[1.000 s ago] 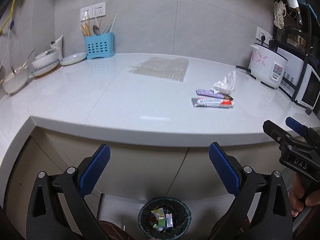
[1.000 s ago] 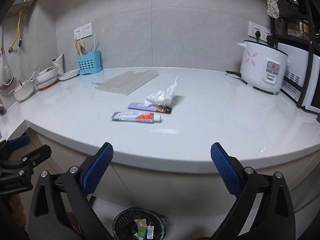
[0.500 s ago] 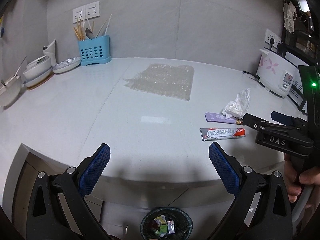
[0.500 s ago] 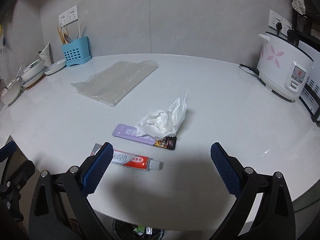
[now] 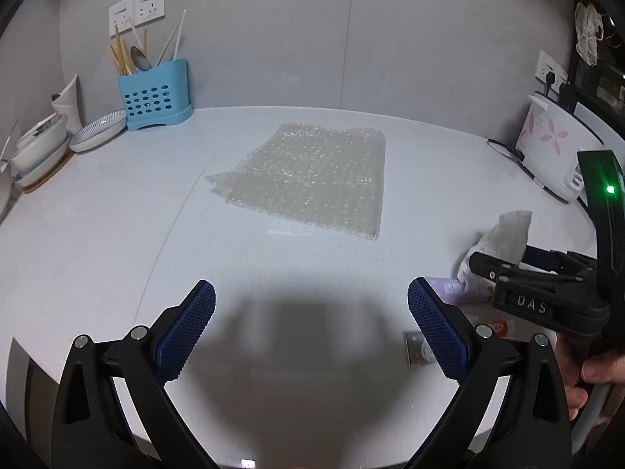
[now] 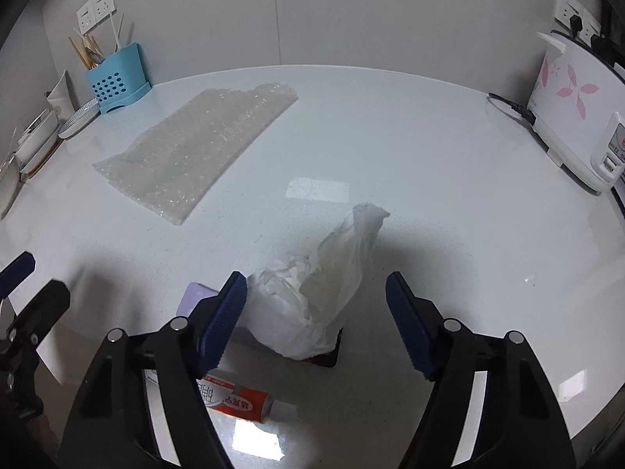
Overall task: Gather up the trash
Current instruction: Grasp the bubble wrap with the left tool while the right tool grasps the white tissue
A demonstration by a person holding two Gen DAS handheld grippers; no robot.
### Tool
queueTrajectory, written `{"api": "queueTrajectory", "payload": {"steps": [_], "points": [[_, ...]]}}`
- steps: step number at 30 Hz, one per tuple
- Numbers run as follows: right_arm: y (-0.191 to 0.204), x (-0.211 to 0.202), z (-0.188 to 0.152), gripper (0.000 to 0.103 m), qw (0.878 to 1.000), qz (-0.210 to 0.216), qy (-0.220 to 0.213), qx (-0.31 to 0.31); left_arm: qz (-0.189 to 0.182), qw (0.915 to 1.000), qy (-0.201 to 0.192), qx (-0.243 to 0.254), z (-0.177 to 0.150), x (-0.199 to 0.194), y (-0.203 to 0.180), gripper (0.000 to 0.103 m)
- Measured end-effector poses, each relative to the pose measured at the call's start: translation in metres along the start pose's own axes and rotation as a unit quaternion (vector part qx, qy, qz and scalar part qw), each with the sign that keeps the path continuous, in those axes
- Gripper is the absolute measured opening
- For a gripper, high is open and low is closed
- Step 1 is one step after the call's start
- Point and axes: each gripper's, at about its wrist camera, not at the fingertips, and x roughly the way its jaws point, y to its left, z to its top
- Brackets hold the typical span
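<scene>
Along the left edge of the white countertop stand stacked bowls and a patterned plate, and in the back left corner a blue utensil holder holds chopsticks and a spoon. Toward the back, left of the middle, a sheet of bubble wrap lies flat on the counter.

The left gripper hangs over the front part of the counter with its jaws spread wide and nothing between them; only bare surface and its own shadow lie under it.

Just to its right, near the front edge, lies the cluster of trash. A crumpled white plastic bag sits on top of a lilac packet, with a dark wrapper showing under the bag's right side. A red and white tube lies just in front of them, closest to the front edge.

The right gripper is over this cluster, its jaws closing with the plastic bag between them. The left pad sits at the bag's edge and the right pad stands clear of it, so the bag is not gripped. A hand holds this gripper's handle.

At the back right of the counter stands a white rice cooker with pink flowers, its cord trailing left.
</scene>
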Motion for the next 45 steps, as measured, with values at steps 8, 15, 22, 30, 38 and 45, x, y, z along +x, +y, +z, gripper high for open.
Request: {"api": "queueTrajectory", "payload": {"steps": [8,15,22,30,38,45], "points": [[0.003,0.02,0.009,0.053,0.999,0.021,0.036,-0.013,-0.004,0.9995,0.025,0.021,0.049,0.055,-0.013,0.097],[0.003,0.026,0.02,0.036,0.998,0.034,0.041,-0.017,-0.006,0.9981,0.05,0.035,0.085,0.106,-0.038,0.097],[-0.006,0.029,0.025,0.019,0.998,0.051,0.039,-0.006,0.019,0.9954,0.082,0.046,0.095,0.151,-0.049,0.097],[-0.008,0.029,0.023,0.018,0.998,0.052,0.028,-0.004,0.044,0.9931,0.101,0.04,0.096,0.164,-0.05,0.081],[-0.007,0.026,0.02,0.018,0.998,0.051,0.024,0.003,0.071,0.9902,0.118,0.025,0.096,0.155,-0.044,0.016],[-0.01,0.02,0.017,0.017,0.999,0.044,0.016,0.002,0.045,0.995,0.089,0.003,0.091,0.136,-0.025,0.011]]}}
